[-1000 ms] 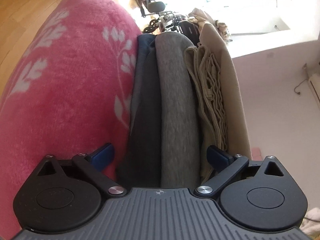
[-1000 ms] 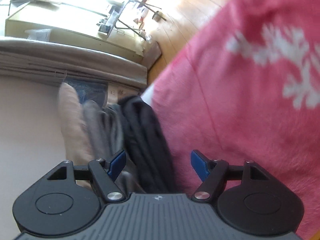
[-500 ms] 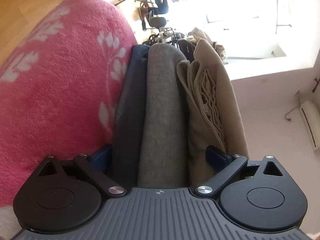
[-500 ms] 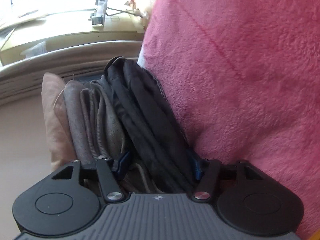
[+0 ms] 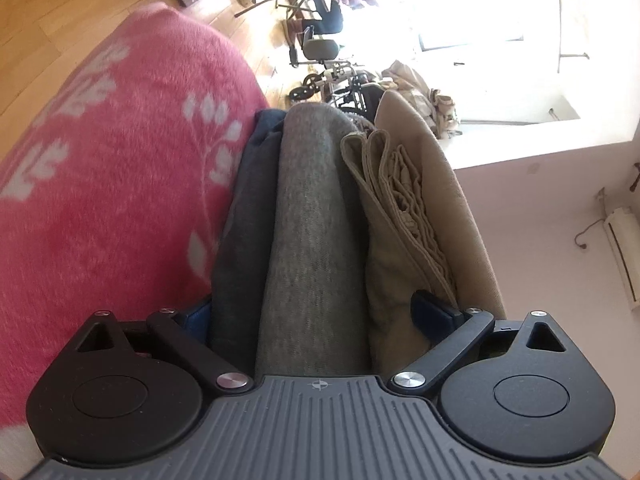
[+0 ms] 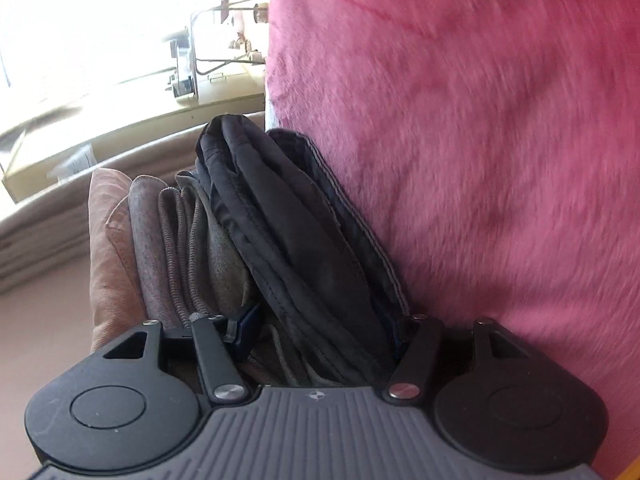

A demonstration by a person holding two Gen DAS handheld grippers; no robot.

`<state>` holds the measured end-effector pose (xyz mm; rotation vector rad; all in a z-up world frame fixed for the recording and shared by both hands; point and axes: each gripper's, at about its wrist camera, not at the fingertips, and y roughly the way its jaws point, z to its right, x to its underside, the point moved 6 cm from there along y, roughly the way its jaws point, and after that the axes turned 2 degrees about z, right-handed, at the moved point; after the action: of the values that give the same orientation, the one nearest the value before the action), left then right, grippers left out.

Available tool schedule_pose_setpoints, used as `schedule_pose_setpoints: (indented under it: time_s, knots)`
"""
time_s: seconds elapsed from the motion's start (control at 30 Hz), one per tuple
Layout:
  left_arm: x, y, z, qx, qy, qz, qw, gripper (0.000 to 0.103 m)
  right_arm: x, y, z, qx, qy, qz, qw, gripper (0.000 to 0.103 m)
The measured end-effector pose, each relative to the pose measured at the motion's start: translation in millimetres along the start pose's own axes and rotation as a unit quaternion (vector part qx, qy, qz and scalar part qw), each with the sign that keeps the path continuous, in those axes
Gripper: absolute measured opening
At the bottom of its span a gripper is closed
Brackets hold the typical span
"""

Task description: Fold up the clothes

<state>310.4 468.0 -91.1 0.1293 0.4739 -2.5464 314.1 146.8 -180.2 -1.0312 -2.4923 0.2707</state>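
Both hand-held grippers have closed in on the folded stack.

Over the last second the left hand-held gripper (image 5: 316,312) and right hand-held gripper (image 6: 324,330) slid their fingers around the stack (image 5: 308,240), now clamped against the pink blanket (image 5: 112,184) at 9 o'clock, probably ready to lift.

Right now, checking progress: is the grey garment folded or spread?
Folded: the grey garment sits in the stack, rounded fold edge showing.

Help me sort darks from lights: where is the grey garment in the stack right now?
In the left wrist view, the grey garment sits mid-stack, between the dark navy garment on its left and the beige garment on its right.
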Motion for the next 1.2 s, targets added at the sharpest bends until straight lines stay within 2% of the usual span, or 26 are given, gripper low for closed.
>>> schedule_pose_setpoints:
  time_s: [0.13, 0.2, 0.3, 0.5, 0.67, 0.7, 0.8, 0.83, 0.87, 0.93, 0.97, 1.03, 1.1, 1.17, 1.2]
  knots:
    - [-7, -3, -3, -0.005, -0.001, -0.002, 1.0, 0.097, 12, 16, 2, -0.022, 0.026, -0.017, 0.999, 0.062]
    - [-12, -8, -1, -0.003, 0.008, 0.003, 1.0, 0.088, 14, 20, 0, -0.027, 0.027, -0.02, 0.999, 0.062]
    - [-17, -14, 6, 0.009, 0.017, 0.014, 0.9997, 0.087, 18, 22, 0, -0.03, 0.02, -0.028, 0.999, 0.062]
    - [-1, -8, -14, -0.039, 0.029, -0.016, 0.9987, 0.089, 1, 14, 8, -0.002, -0.013, -0.041, 0.999, 0.056]
    - [4, -24, -29, -0.079, 0.022, 0.006, 0.9966, 0.091, -7, 2, -11, 0.045, -0.097, -0.054, 0.993, 0.059]
    - [4, -29, -26, -0.088, 0.028, 0.012, 0.9957, 0.091, -10, -7, -17, 0.064, -0.124, -0.043, 0.989, 0.064]
    - [1, -51, -4, -0.12, 0.073, 0.052, 0.9887, 0.091, -25, -50, -39, 0.118, -0.216, 0.031, 0.969, 0.065]
    - [1, -60, 6, -0.128, 0.089, 0.072, 0.9851, 0.091, -27, -67, -52, 0.132, -0.252, 0.066, 0.956, 0.065]
    - [2, -70, 19, -0.132, 0.106, 0.093, 0.9811, 0.091, -19, -78, -73, 0.127, -0.305, 0.087, 0.94, 0.064]
    - [6, -83, 52, -0.126, 0.148, 0.128, 0.9724, 0.091, -1, -98, -115, 0.117, -0.41, 0.126, 0.896, 0.061]
    - [9, -87, 70, -0.119, 0.174, 0.139, 0.9676, 0.091, 16, -101, -137, 0.109, -0.473, 0.138, 0.864, 0.06]
    - [10, -68, 108, -0.113, 0.229, 0.148, 0.9553, 0.091, 57, -94, -178, 0.088, -0.594, 0.149, 0.785, 0.058]
    - [20, -45, 138, -0.129, 0.293, 0.142, 0.9368, 0.092, 94, -67, -204, 0.077, -0.68, 0.147, 0.714, 0.058]
    - [33, -19, 158, -0.157, 0.359, 0.119, 0.9124, 0.092, 120, -36, -215, 0.081, -0.74, 0.146, 0.651, 0.056]
    - [43, -4, 161, -0.175, 0.394, 0.1, 0.8966, 0.092, 124, -20, -217, 0.088, -0.755, 0.143, 0.634, 0.054]
